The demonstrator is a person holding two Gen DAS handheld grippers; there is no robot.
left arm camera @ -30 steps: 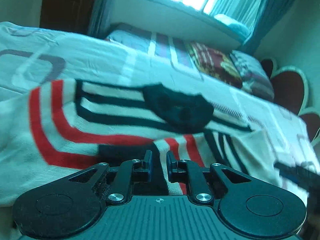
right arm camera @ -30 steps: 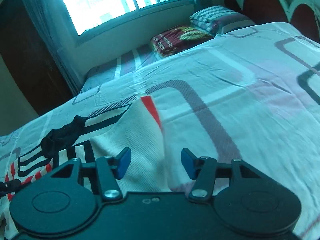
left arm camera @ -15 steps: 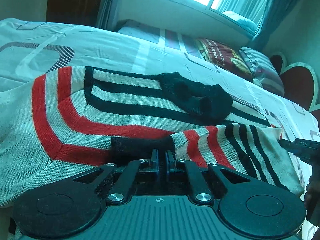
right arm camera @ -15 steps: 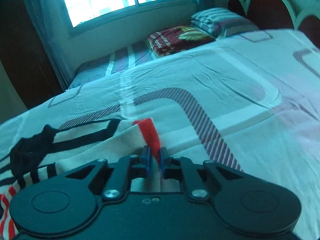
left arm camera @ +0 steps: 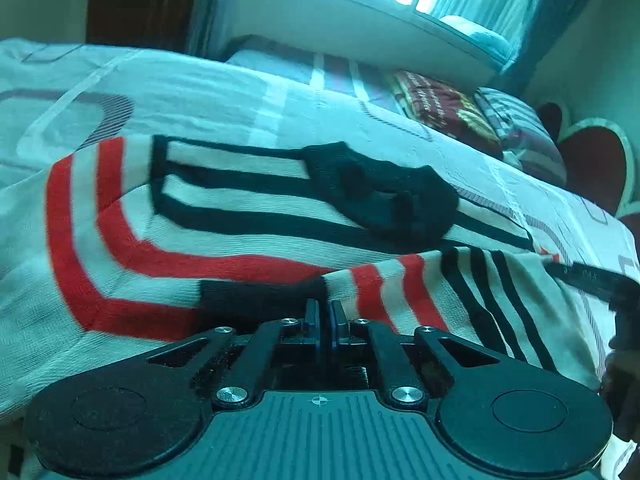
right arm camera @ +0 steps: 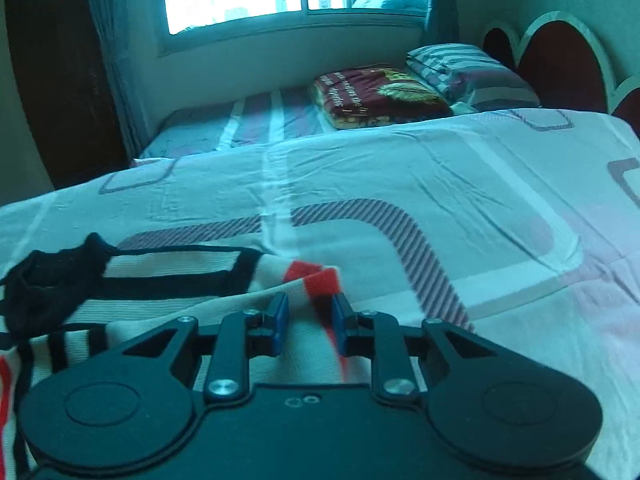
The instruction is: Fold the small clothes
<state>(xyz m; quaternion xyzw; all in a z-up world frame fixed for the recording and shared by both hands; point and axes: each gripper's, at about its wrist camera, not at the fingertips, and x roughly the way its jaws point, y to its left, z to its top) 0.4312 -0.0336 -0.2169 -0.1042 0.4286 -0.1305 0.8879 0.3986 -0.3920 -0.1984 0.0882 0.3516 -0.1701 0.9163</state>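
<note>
The sweater [left arm camera: 248,216] is ribbed knit cloth, matt (its black collar [left arm camera: 380,196] looks fuzzier); the bedsheet [right arm camera: 400,168] is smooth, faintly creased cotton-like cloth.

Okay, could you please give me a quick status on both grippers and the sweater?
Left gripper shut on the striped sweater. Right gripper just opening, sweater edge between its jaws, unpinched. Sweater partly folded on bed. Nothing in the way.
</note>
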